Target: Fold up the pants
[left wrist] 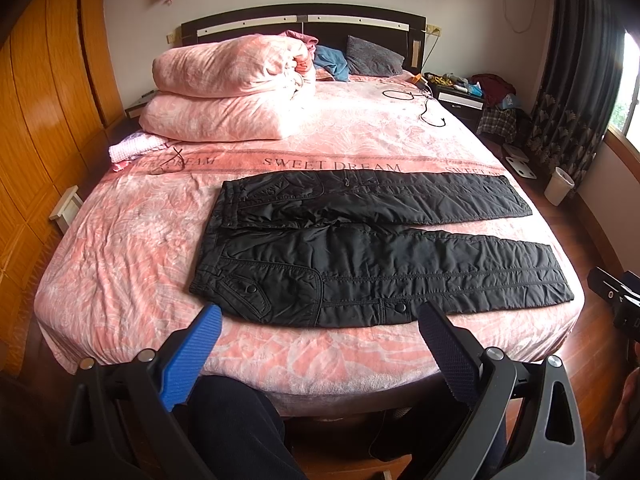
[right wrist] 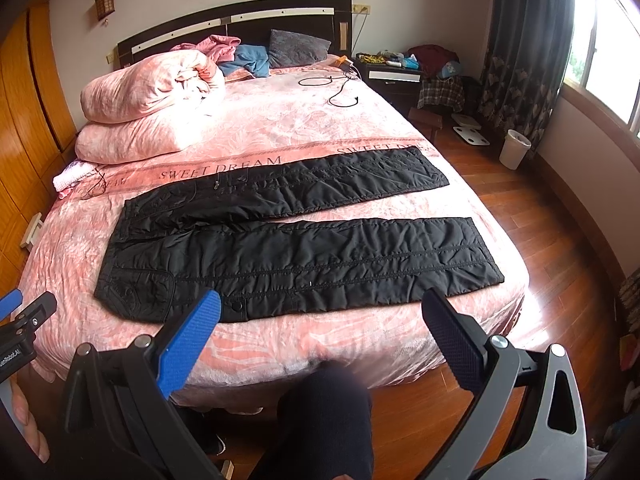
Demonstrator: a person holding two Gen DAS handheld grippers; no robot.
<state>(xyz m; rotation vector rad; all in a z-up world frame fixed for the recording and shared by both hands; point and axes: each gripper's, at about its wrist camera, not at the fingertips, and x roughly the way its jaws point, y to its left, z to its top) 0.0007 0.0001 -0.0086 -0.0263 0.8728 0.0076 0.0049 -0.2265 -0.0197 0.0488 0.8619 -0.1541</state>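
Black quilted pants [left wrist: 360, 248] lie spread flat across the pink bed [left wrist: 132, 248], waist to the left, both legs stretched to the right with a narrow gap between them. They also show in the right wrist view [right wrist: 296, 240]. My left gripper [left wrist: 320, 314] is open and empty, held back over the bed's front edge near the waist end. My right gripper [right wrist: 320, 308] is open and empty, held back over the front edge near the near leg. Neither touches the pants.
A folded pink duvet [left wrist: 232, 88] and pillows sit at the head of the bed. A black cable [left wrist: 424, 108] lies on the sheet at the far right. A nightstand [right wrist: 394, 74], a white bin [right wrist: 514, 149] and wood floor lie to the right. A wooden wardrobe [left wrist: 44, 120] stands left.
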